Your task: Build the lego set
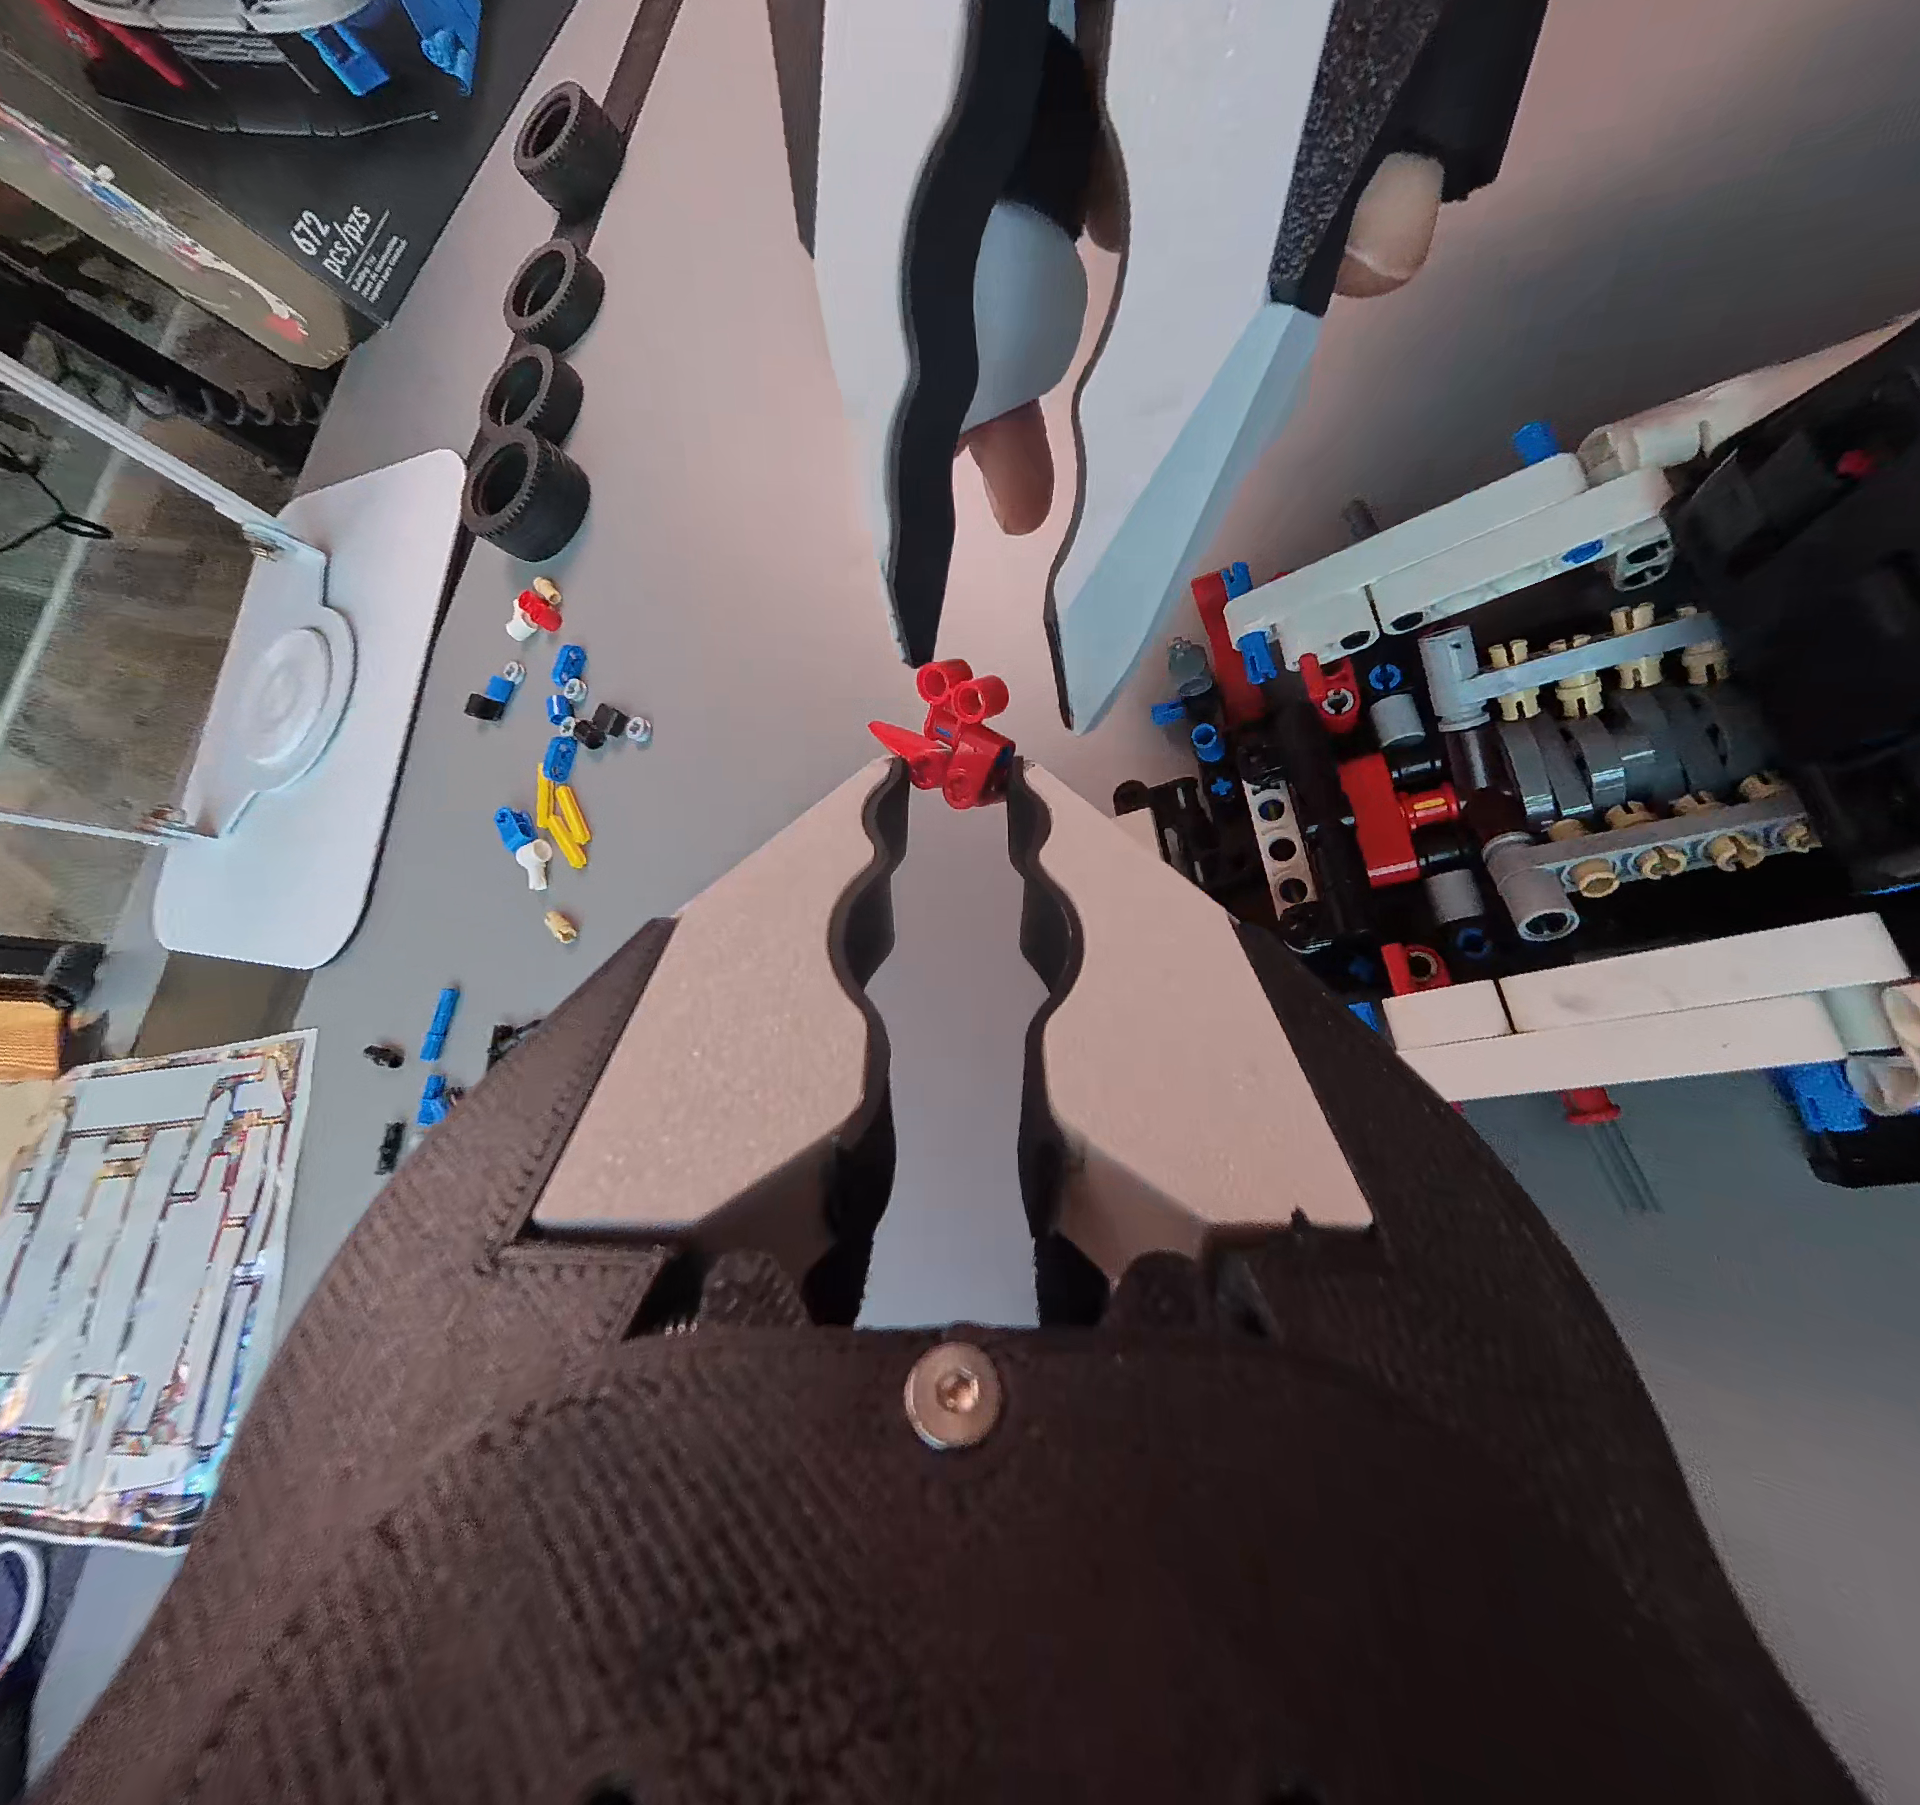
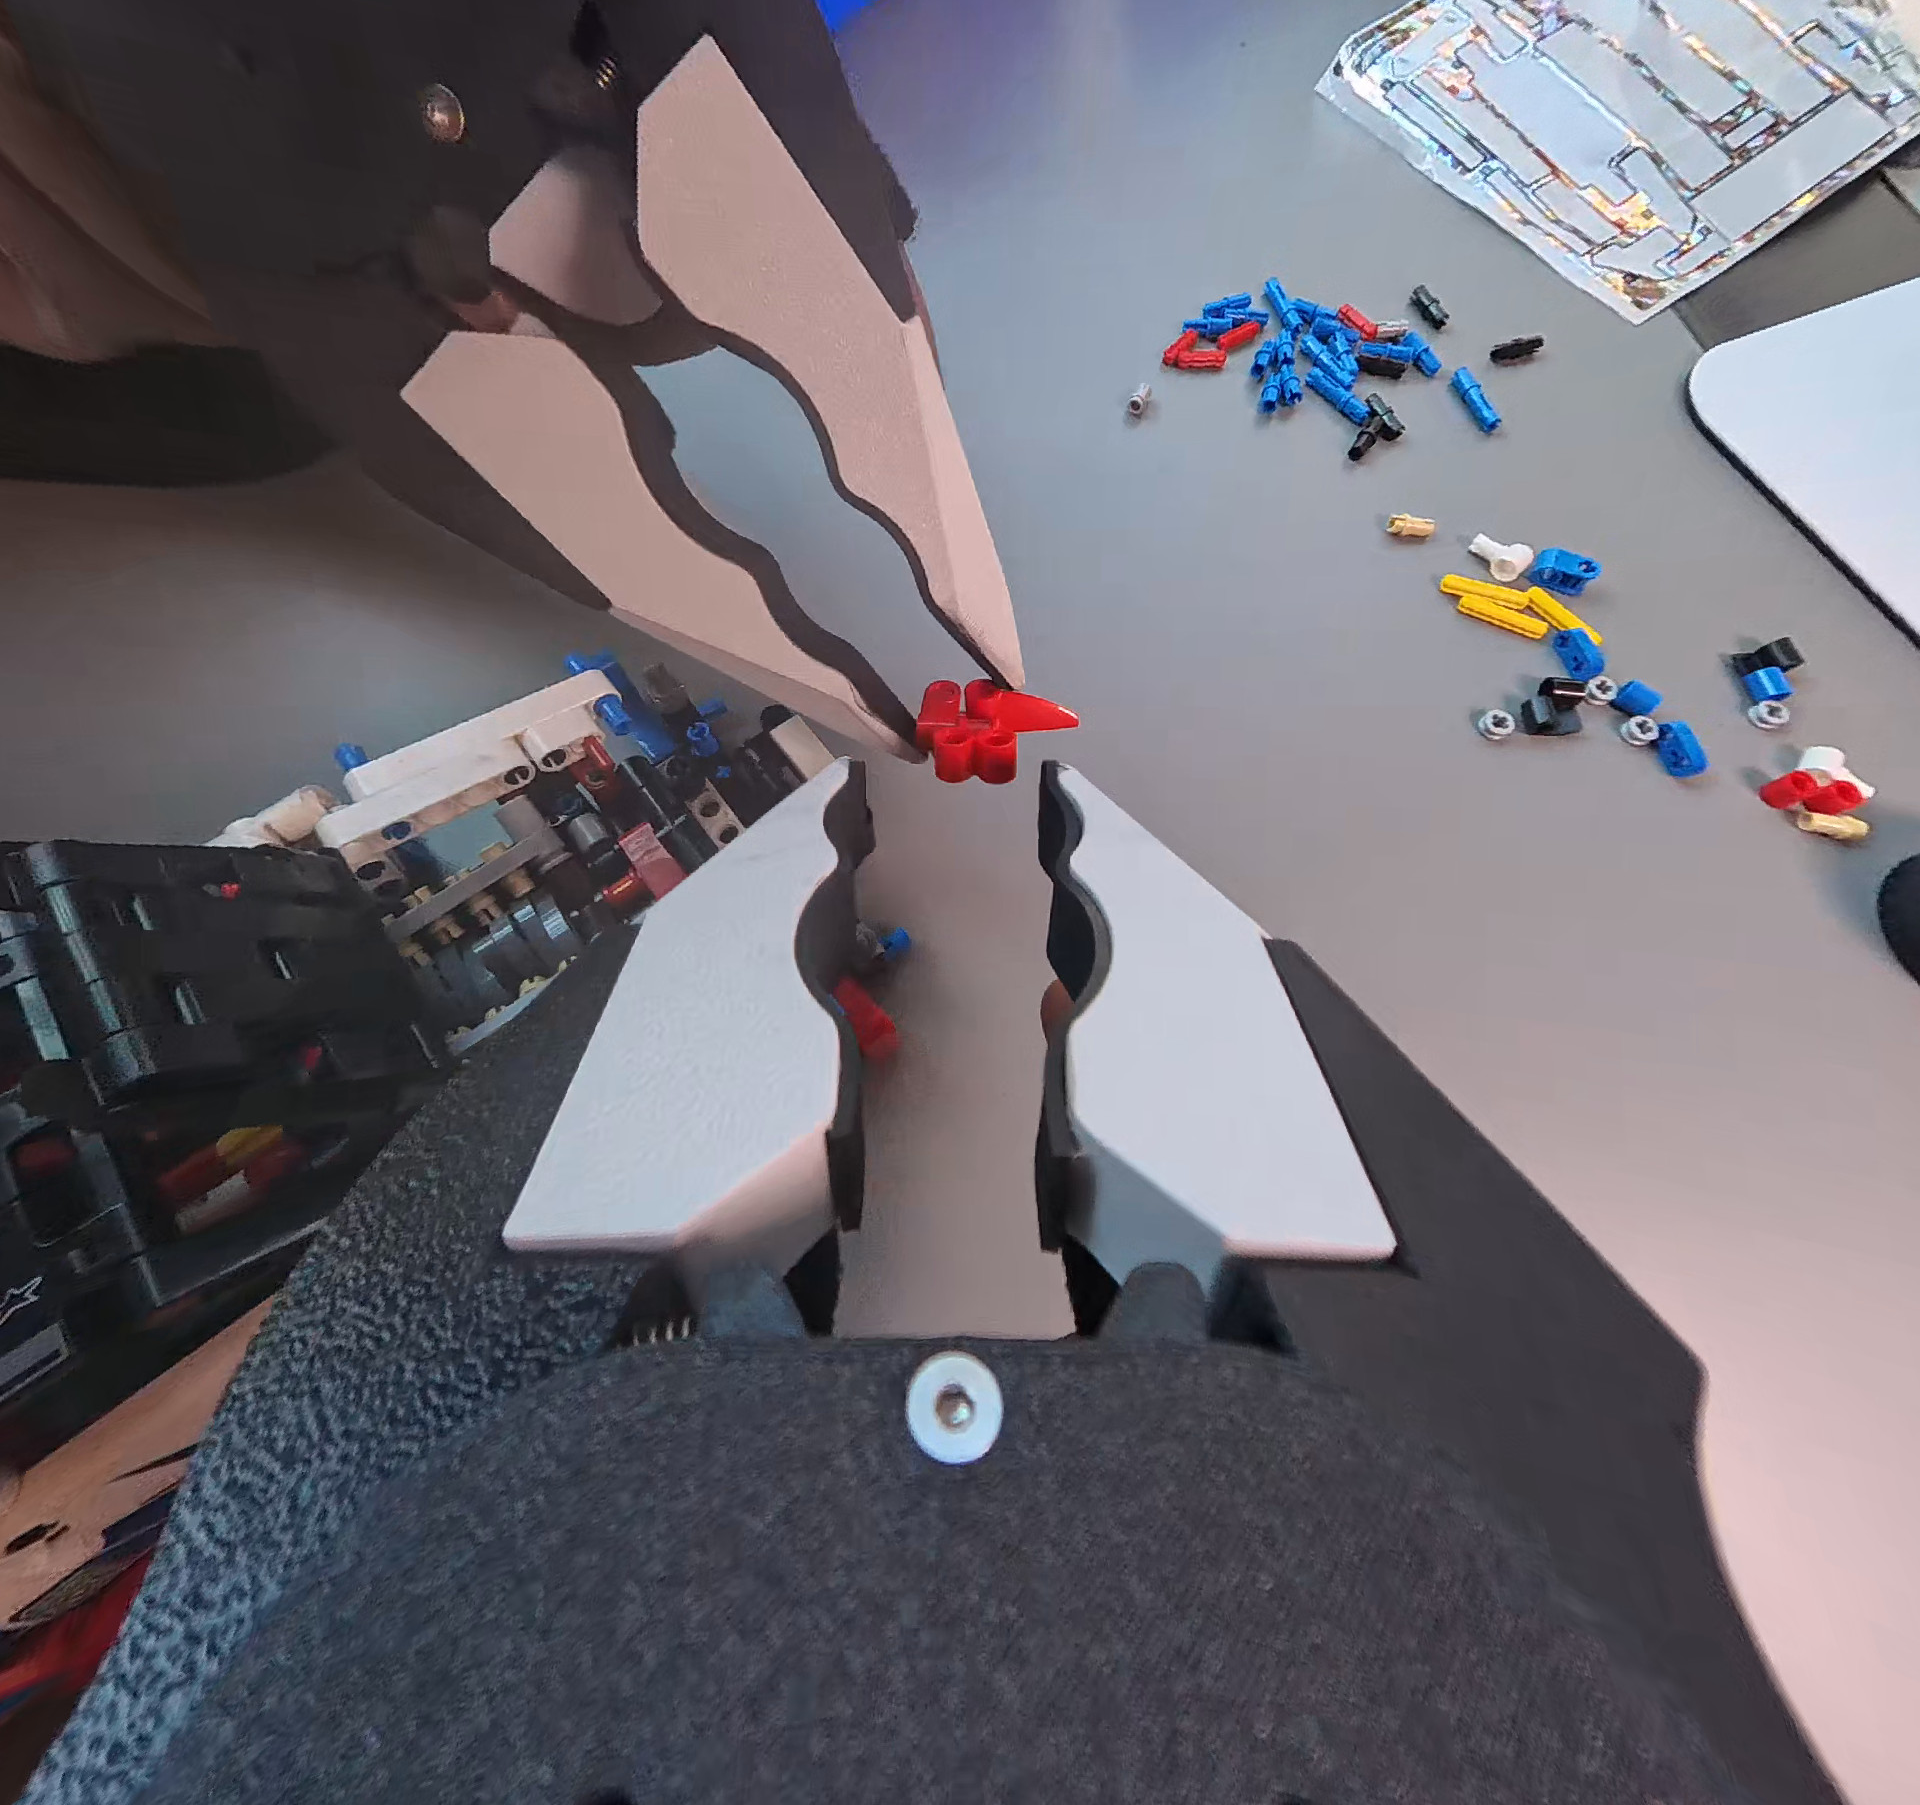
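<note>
The left gripper fills the bottom of its own view, dark printed body nearest the lens, its 2 pale fingers tapering toward 12 o'clock. Their tips are pinched on a small red sub-assembly, a cluster of connector pieces with a pointed red piece sticking out at 9 o'clock. The piece appears held clear of the grey table, probably so the other tool can work on it from the far side.

Facing it from 12 o'clock, the right gripper comes in tips-first. In its own view the right gripper has its fingers parted with bare table between them and nothing held; the sub-assembly sits just beyond its tips, one 2-hole connector facing it. My guess is that it is lined up to close on that connector, either to press it home or to take the piece over.

At 3 o'clock of the left view stands the partly built model, white beams framing grey and tan engine parts, close by for the sub-assembly to go on. At 9 o'clock lies a scatter of loose small parts in blue, yellow, black and red. Farther off, around 10 to 11 o'clock, 4 black tyres stand in a row beside a white pad, with the set's box beyond. A foil sticker sheet lies at 8 o'clock.
</note>
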Motion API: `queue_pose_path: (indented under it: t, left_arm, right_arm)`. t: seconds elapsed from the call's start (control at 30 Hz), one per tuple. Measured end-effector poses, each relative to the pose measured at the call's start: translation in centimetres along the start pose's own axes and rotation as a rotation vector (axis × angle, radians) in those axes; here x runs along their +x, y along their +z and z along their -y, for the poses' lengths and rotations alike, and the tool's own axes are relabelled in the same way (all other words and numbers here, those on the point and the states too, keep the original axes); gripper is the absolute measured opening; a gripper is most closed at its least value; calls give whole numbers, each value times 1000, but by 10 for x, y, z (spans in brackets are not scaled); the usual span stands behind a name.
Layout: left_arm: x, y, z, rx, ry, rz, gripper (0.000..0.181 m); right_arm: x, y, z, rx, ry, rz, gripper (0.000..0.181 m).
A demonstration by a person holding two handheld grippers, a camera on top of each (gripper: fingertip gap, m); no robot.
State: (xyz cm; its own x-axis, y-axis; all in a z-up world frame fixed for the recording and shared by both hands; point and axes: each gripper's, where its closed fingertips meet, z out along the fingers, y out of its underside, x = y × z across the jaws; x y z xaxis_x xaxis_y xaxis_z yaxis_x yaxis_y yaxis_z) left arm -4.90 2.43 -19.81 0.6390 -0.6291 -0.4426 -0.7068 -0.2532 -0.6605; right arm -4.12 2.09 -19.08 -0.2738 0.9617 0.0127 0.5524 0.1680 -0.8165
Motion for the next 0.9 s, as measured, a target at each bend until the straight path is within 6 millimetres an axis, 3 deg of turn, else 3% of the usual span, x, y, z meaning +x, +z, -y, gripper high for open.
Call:
queue_pose_path:
  t: [0.1,0.2,0.3,0.4,0.5,0.63,0.9]
  left_arm:
    - [3,3,0,5,65,11,17]
    - [4,2,2,65,-6,-29,17]
    - [1,-3,6,179,-220,-156,21]
    - [2,-10,12,286,-563,-433,32]
    - [-1,-19,22,397,-753,-643,28]
    - [-8,-17,23,424,-810,-702,17]
    - [1,3,12,274,-877,-760,11]
  right_arm:
    - [2,2,0,24,0,2,13]
    - [2,1,0,80,-14,11,13]
    - [-1,-4,7,174,-14,37,13]
    - [-3,-12,18,278,-29,50,12]
    - [-3,-12,18,308,-52,34,13]
    - [-3,-9,14,301,-93,6,12]
    - [-2,4,-5,168,-120,-29,12]
